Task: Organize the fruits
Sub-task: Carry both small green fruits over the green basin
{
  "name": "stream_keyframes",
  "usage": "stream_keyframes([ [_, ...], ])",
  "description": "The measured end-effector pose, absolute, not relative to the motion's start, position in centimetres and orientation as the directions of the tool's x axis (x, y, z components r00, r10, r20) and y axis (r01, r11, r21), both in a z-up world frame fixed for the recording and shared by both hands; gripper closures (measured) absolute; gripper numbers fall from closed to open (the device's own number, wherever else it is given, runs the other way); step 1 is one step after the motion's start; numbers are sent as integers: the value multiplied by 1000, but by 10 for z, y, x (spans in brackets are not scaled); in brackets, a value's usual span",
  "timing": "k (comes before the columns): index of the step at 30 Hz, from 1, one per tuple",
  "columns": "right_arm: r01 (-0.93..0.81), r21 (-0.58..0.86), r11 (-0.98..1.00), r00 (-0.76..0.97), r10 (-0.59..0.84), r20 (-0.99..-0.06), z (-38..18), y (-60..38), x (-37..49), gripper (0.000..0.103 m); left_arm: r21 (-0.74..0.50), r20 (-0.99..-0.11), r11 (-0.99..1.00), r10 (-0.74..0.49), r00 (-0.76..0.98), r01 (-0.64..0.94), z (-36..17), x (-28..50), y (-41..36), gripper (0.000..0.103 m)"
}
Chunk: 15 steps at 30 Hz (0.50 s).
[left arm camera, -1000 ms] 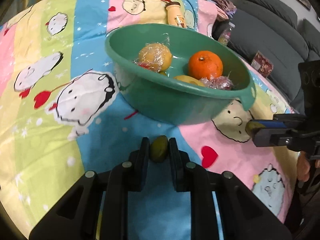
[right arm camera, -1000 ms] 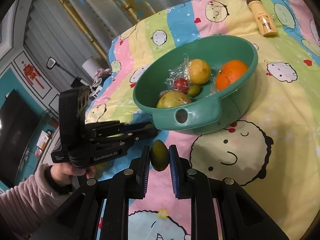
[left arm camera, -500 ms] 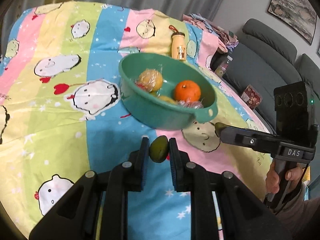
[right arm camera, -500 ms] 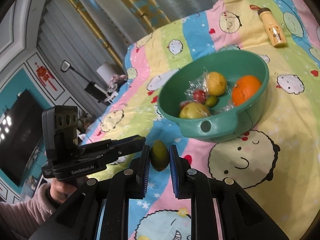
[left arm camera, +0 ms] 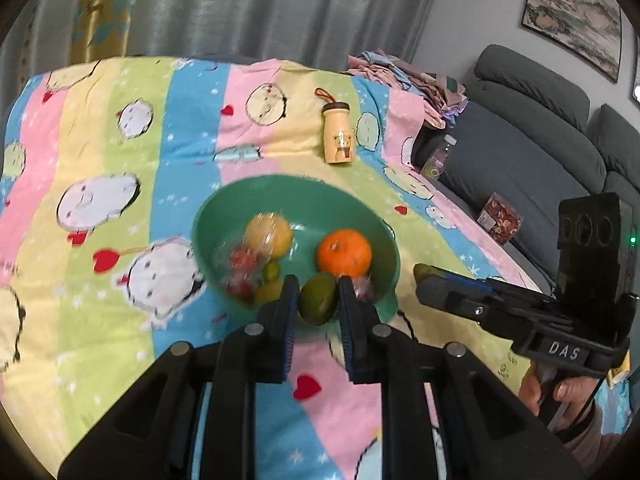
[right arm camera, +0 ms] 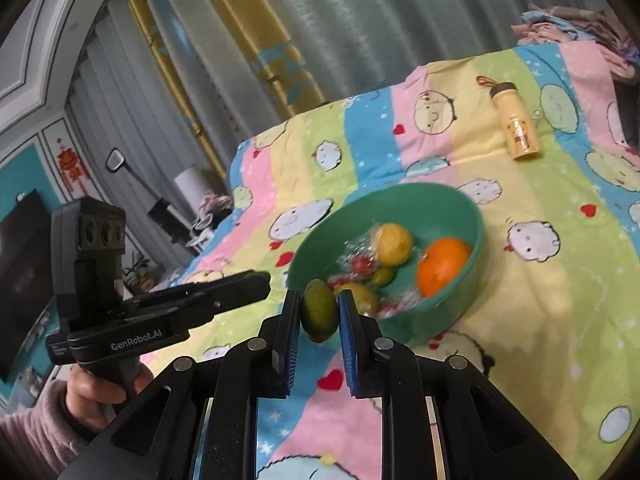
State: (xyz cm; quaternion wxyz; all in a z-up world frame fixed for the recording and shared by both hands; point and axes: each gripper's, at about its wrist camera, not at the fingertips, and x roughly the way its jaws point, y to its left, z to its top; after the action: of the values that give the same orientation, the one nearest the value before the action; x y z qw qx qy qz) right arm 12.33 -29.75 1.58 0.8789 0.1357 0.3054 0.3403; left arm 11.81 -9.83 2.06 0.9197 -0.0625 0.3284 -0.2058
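From your left wrist camera, your left gripper is clamped on a green fruit, its two pads pressing the fruit's sides. Just beyond the fingertips lies the green bowl on the striped cartoon blanket. In it, ahead and to the right of the fingers, sits an orange; ahead and to the left, a yellow fruit in plastic wrap with small red fruits nearer the fingers. Farther ahead, past the bowl, a small yellow bottle stands upright. To the right of the fingers your right gripper reaches in, a green fruit tip showing at its end.

From your right wrist camera, that right gripper is closed on a second green fruit, pads tight on both sides. The bowl sits just ahead and right of the fingertips, the orange at its right. The yellow bottle lies far ahead to the right. Left of the fingers is your left gripper, held in your hand.
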Motion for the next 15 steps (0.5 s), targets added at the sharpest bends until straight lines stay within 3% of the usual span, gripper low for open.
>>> stream_keyframes([
  [15, -434, 435, 789, 554, 615, -561, 1, -279, 207, 82, -184, -688, 926, -360, 631, 329, -6, 182, -122, 84],
])
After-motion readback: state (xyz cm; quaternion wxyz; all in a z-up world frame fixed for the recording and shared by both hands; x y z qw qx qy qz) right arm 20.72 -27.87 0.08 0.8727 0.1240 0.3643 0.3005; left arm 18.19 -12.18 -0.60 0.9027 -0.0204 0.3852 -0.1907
